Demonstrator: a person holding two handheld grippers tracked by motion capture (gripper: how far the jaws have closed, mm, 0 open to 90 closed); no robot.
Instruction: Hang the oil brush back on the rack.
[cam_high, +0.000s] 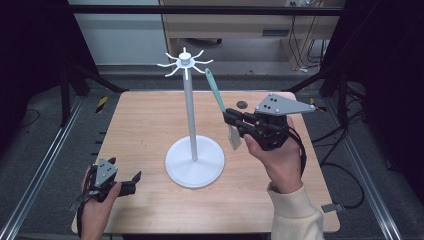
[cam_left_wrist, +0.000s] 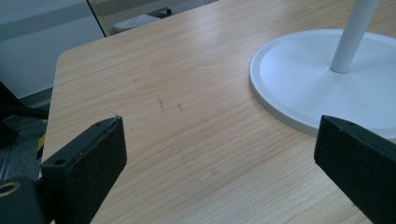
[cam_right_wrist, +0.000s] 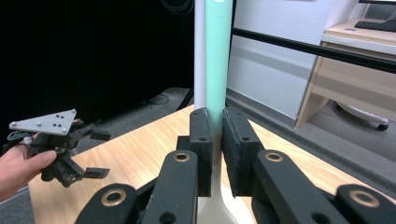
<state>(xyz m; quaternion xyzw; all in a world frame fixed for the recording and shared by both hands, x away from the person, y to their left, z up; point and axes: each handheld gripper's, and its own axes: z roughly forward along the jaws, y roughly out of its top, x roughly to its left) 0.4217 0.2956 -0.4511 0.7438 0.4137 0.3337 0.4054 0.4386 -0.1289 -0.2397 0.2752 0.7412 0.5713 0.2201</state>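
Table: pale wood top with rounded corners, carrying everything below; its near left corner lies under the left gripper, and its grain fills the ground between that gripper's jaws in the left gripper view.
Rack: white stand, the landmark here. A round flat base sits near the middle of the table, a thin upright pole rises from it, and a crown of short curved hooks spreads from the top. In the left gripper view the base and the foot of the pole lie ahead and to the right.
Right gripper: held up to the right of the rack's pole, about half way up it, grey three-cornered plate on top, a cream sleeve behind the hand. Its jaws stand nearly together, clamped on the spatula's handle; the right gripper view shows the two black pads pressing the handle from both sides.
Left gripper: low over the table's near left corner, to the left of the rack's base and well apart from it. Jaws spread wide, nothing between them.
Spatula: teal handle, pale blade. It hangs just right of the rack's pole, clear of the table, tilted so the handle's end leans toward the hooks and the blade points down below the jaws.
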